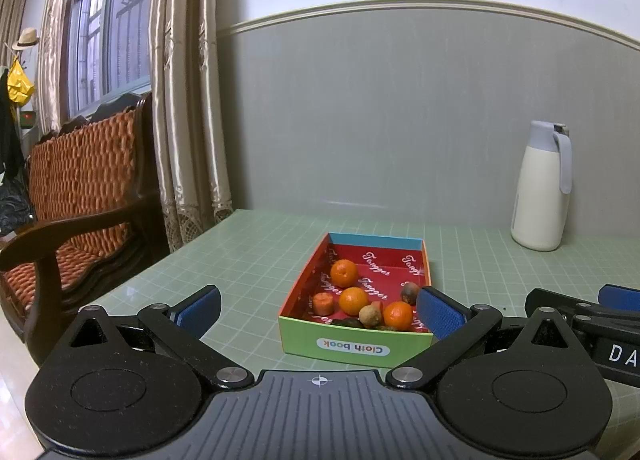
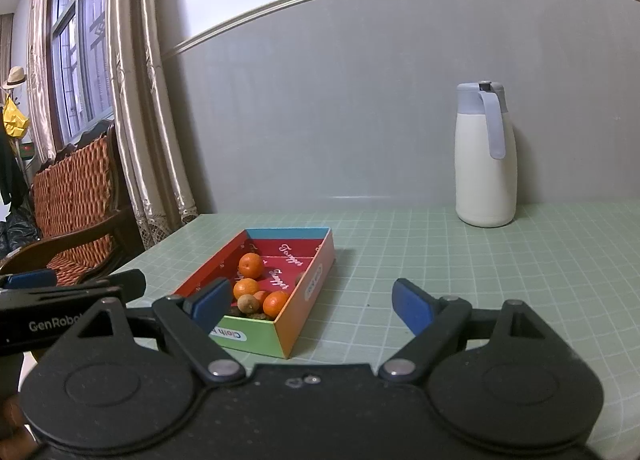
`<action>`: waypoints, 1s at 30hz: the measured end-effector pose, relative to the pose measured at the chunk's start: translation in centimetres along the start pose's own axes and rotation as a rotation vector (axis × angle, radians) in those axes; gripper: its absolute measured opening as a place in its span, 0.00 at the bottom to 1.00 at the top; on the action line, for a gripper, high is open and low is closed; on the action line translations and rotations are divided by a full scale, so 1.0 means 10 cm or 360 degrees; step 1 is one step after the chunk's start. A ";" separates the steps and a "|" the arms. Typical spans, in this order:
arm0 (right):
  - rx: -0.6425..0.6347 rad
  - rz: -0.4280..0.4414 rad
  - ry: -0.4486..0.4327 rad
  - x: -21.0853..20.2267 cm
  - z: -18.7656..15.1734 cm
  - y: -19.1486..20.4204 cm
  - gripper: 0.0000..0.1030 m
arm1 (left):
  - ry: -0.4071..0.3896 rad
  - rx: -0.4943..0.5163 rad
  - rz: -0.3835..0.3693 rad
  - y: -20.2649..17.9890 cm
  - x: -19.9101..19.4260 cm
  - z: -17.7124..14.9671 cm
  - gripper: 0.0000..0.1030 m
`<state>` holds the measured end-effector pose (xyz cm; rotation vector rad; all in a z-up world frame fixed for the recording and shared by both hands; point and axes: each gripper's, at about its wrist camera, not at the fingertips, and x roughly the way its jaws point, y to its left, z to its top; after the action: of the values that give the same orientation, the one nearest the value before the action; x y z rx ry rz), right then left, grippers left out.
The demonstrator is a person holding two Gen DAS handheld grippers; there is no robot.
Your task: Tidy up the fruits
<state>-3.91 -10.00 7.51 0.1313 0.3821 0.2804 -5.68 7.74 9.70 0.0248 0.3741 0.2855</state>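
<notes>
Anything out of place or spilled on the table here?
Nothing spilled. All the fruit sits inside the box, which lies slightly askew to the table's grid. Only oddity: a cut carrot piece among the oranges.

Both views are taken low over the green gridded table (image 1: 248,260), facing the grey wall. The box (image 1: 356,344) is seen nearly head-on, close, by the left wrist camera, and obliquely from its right by the right one; the white jug (image 2: 486,164) is shared.
</notes>
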 end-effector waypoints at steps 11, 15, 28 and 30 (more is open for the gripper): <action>-0.0012 0.0013 0.0005 0.00 0.01 0.02 0.85 | 0.0001 0.0001 -0.0004 0.01 0.00 0.02 1.00; -0.0012 0.0015 0.0005 0.00 0.02 0.01 0.85 | 0.0002 0.0003 -0.0004 0.00 0.00 0.02 1.00; -0.0012 0.0014 0.0008 0.00 0.01 0.01 0.85 | 0.0004 0.0000 -0.0004 0.00 0.00 0.03 1.00; -0.0012 0.0015 0.0009 0.00 0.01 0.02 0.85 | 0.0004 0.0000 -0.0004 0.00 0.00 0.03 1.00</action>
<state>-3.87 -9.84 7.66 0.1249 0.3859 0.2918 -5.54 7.72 9.92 0.0240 0.3769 0.2832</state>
